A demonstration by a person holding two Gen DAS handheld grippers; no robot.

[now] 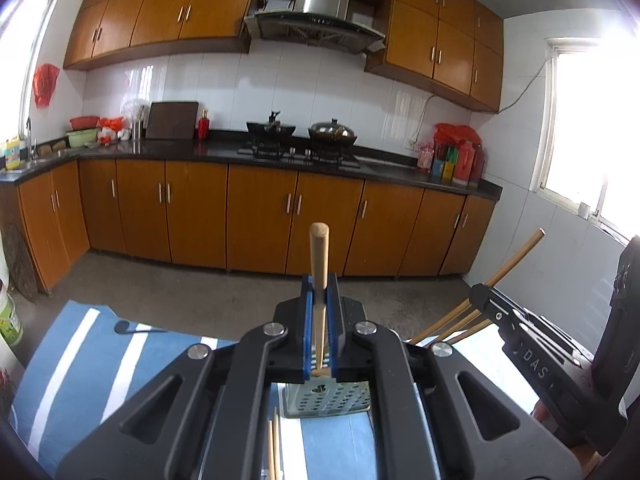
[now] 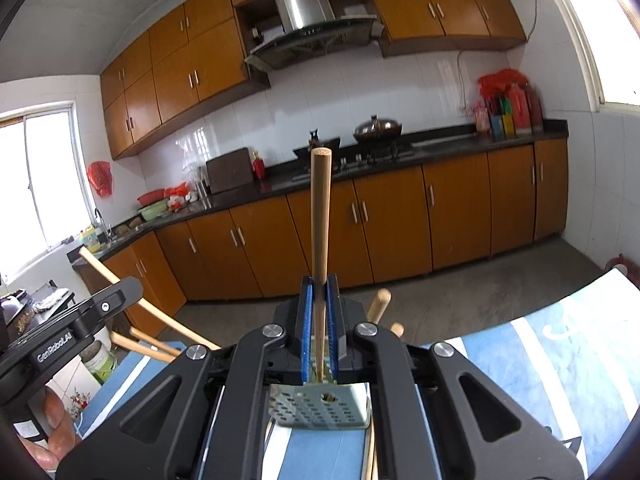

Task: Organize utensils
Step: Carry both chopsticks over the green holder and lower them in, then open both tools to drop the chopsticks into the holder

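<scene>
My left gripper (image 1: pixel 319 286) is shut on a wooden chopstick (image 1: pixel 319 264) that stands upright between its blue pads, above a perforated grey-green utensil holder (image 1: pixel 326 400). My right gripper (image 2: pixel 319 286) is shut on another wooden chopstick (image 2: pixel 320 216), upright over the same holder (image 2: pixel 320 406). The right gripper also shows at the right of the left wrist view (image 1: pixel 520 328), with several chopsticks (image 1: pixel 516 260) leaning by it. The left gripper shows at the left of the right wrist view (image 2: pixel 80 320). More chopsticks (image 2: pixel 378 304) stick up beside the holder.
The holder stands on a blue and white striped cloth (image 1: pixel 80 360). Loose chopsticks (image 1: pixel 274 448) lie on it below the left gripper. Beyond are the grey floor (image 1: pixel 200 292), orange cabinets (image 1: pixel 260 216) and a dark counter with pots (image 1: pixel 332 132).
</scene>
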